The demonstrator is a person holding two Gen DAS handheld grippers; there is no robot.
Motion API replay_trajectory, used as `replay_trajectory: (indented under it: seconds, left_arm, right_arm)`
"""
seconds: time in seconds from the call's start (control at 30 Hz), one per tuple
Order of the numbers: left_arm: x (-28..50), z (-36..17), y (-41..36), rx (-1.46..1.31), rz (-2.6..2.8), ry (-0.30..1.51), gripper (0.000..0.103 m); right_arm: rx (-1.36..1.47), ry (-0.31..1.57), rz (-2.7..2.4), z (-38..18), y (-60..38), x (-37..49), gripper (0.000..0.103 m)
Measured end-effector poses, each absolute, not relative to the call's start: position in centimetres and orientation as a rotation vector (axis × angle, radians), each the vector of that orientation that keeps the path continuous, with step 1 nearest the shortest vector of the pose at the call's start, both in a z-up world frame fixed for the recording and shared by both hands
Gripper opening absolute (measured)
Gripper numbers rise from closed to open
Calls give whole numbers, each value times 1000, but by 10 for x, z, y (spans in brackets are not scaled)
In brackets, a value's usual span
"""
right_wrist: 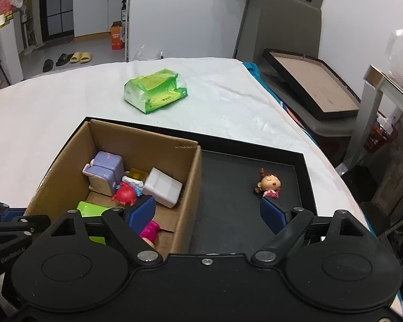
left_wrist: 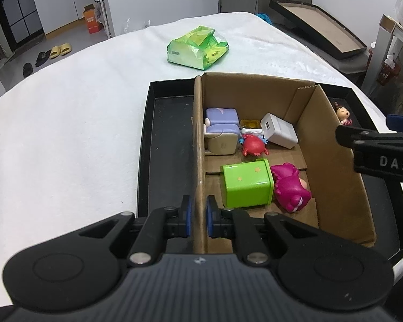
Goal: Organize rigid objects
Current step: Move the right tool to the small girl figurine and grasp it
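A small doll figurine (right_wrist: 268, 186) with brown pigtails, closed eyes and a pink dress lies on its side on the bare black floor of a shallow black tray (right_wrist: 307, 179), toward the tray's right edge and well apart from the other toys. It is the only piece still outside the brown cardboard box (right_wrist: 147, 145) that stands in the tray's left part. Inside the box sit a lilac and cream toy appliance (left_wrist: 221, 128), a white charger block (left_wrist: 280, 131), a red crab-like figure (left_wrist: 252, 146), a lime green box (left_wrist: 245, 185) and a magenta monster toy (left_wrist: 290, 187) lying against it at the near end. The right gripper (right_wrist: 208, 216) hangs over the box's right wall with its blue pads spread wide and nothing between them; its right pad sits just beside the doll, not touching it. The left gripper (left_wrist: 198, 214) is clenched on the box's left wall, pinning the cardboard between its pads, apparently to steady the box. The step in hand looks like fetching the last loose toy. The next move would call for shifting the open right claw rightward until the doll lies between the pads, then closing on its head or body. The figurine looks hard, rounded and smooth, so it could slip from a shallow pinch. The tray rests on a white cloth-covered table (left_wrist: 67, 134), where a green plastic packet (left_wrist: 198, 47) lies toward the far edge.
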State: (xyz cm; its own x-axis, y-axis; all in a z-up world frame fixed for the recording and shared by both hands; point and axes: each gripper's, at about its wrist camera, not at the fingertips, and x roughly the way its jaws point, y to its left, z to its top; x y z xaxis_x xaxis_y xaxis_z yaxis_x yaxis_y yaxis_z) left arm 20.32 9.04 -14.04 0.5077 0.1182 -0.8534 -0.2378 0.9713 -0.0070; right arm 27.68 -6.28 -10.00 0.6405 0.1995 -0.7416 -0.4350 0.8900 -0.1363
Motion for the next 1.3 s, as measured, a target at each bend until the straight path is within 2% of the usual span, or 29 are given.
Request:
replay_trajectory:
  seconds: [0.33,0.73,0.9,1.1,1.3]
  left_arm:
    - [207,-137,86,-129,217,1024,16]
    - [219,-136,70,-23,267,1045,17]
    - [224,-142,70,-7,315,1081,17]
    - [233,-141,66,4,326,1089,17]
    - [246,-141,56,41,328,1095,30]
  right_arm:
    - [-264,783,388,-103,-81,282,87]
    - [-155,781,423,-110,-111,299,87]
    - [-108,786,422,-117,-123,309,95]
    - [-72,786,413,-128,-139,326,95]
    - [-49,794,406,-141,-152,345,95]
